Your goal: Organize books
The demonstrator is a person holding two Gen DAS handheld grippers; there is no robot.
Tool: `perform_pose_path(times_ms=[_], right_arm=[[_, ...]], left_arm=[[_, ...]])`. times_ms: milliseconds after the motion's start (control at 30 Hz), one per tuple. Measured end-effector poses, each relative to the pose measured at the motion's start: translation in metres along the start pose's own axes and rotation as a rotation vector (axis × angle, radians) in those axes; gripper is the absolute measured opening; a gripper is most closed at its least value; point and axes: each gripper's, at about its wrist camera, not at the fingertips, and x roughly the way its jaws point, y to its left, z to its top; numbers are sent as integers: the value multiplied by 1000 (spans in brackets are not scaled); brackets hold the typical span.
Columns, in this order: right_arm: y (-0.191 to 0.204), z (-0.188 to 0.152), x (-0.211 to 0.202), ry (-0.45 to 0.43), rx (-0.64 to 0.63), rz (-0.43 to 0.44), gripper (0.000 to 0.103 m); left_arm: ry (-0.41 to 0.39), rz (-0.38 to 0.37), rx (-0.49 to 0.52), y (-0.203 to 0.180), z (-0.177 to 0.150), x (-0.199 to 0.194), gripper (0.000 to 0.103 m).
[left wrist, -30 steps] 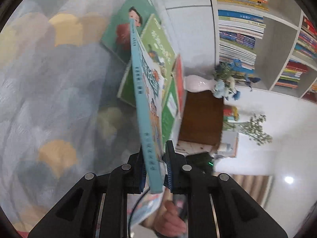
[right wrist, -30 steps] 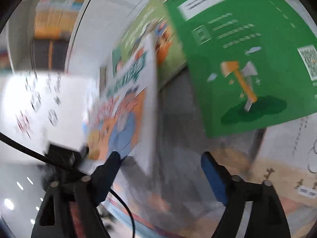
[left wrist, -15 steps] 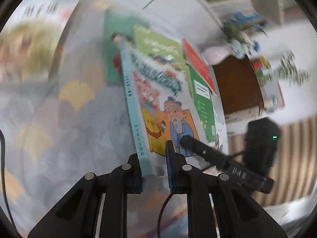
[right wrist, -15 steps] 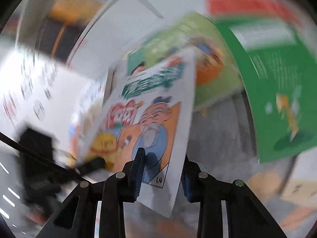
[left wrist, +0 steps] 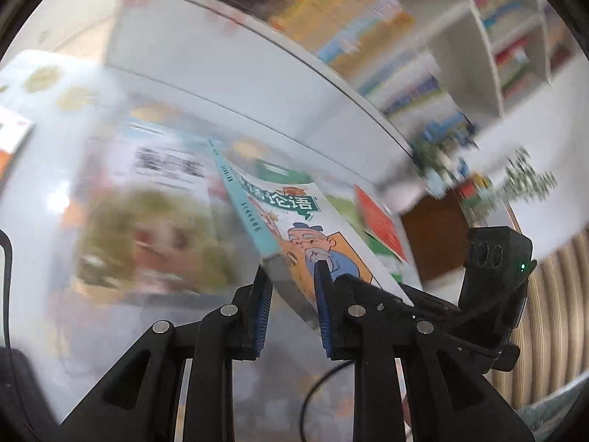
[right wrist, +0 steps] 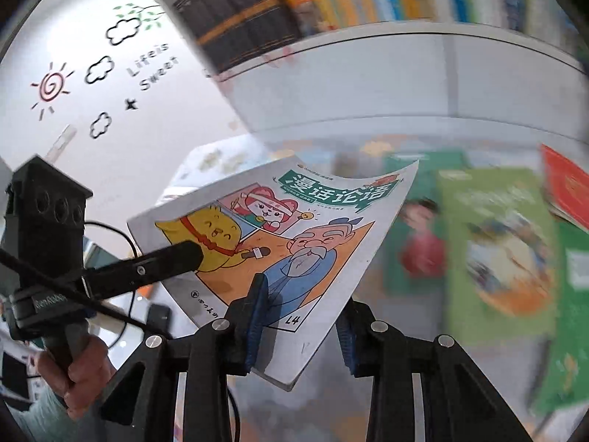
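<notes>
Basically a handover mid-air: the cartoon book (right wrist: 294, 228) is off the floor, cover up toward the right wrist cam, and both tools are on it. The R gripper (right wrist: 300, 316) is clamped on the book's lower corner, one pad on the cover by the bearded figure and the other behind the back pages. That corner grip prob. explains why the far edge at 1 o'clock curls and sags a bit. The L gripper (left wrist: 292, 313) has the spine-side corner betw. its fingers, but its jaws have just been opening. They're narrow, not wide, and in the left wrist view a sliver of gap shows betw. the 9 o'clock pad and the spine, so I'd judge it's no longer pinching, i.e. letting the R side take over. The book's held tilted, not flat, w/ its top edge aimed at 12 o'clock where the white bookshelf (right wrist: 368, 73) sits w/ rows of shelved books (right wrist: 239, 18); likely that's to turn it for slotting in, though no open slot is clear thru the blur. A hand (right wrist: 77, 372) at 8 o'clock grips the L tool's handle. More loose books wait at 3 o'clock, some green books (right wrist: 508, 239) and a red book (right wrist: 567, 191), so the job looks early. Risk: a one-corner hold on a floppy paperback could let it swing or slip.
</notes>
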Motion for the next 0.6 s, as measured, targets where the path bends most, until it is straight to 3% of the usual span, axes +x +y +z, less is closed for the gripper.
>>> perform_pose_path(times_ms=[233,333,400,467,600], right_arm=[[21,37,109,112,-68,-8,34],[8,36,141,165,-21,-84,34],[0,32,153,196,8,-102,34],[-2,28,151,200,32,-70,34],[11,26,150,195,-14,-118,34]], left_arm=[[17,166,-168,94,10,28,19],[14,221,-239,120,6,29,20],[-9,177,-299,136,2,24,19],[5,186,-282,135,4,25,20],[25,387,-156,111,6,28,20]])
